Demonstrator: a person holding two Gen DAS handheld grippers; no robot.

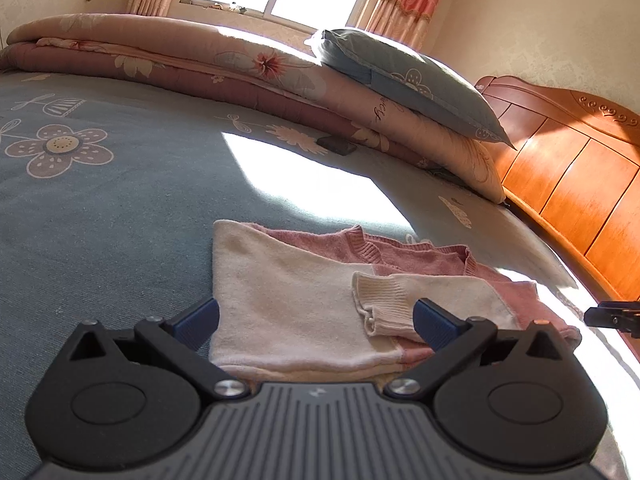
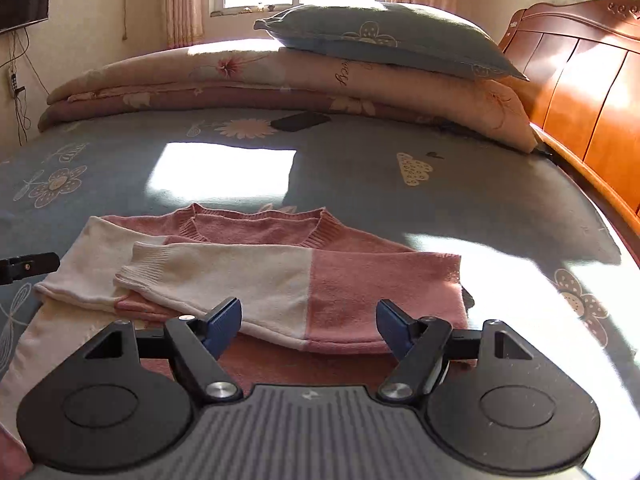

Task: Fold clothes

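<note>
While both grippers sit low at the near edge of the bed [image 2: 360,184], I see the sweater [image 2: 280,272] lying flat on the blue sheet, pink and cream, both sleeves folded across its body. My left gripper [image 1: 316,322] has its jaws spread wide with nothing between them, its blue pads [image 1: 198,318] hovering over the cream sleeve [image 1: 280,292]. My right gripper [image 2: 309,326] is likewise wide open and holds nothing, framing the pink-and-cream sleeve [image 2: 320,288] just ahead. At the far side a folded quilt [image 2: 240,80] carries a pillow [image 2: 384,32], with a phone [image 2: 301,121] near it and the headboard [image 2: 580,92] on the right
</note>
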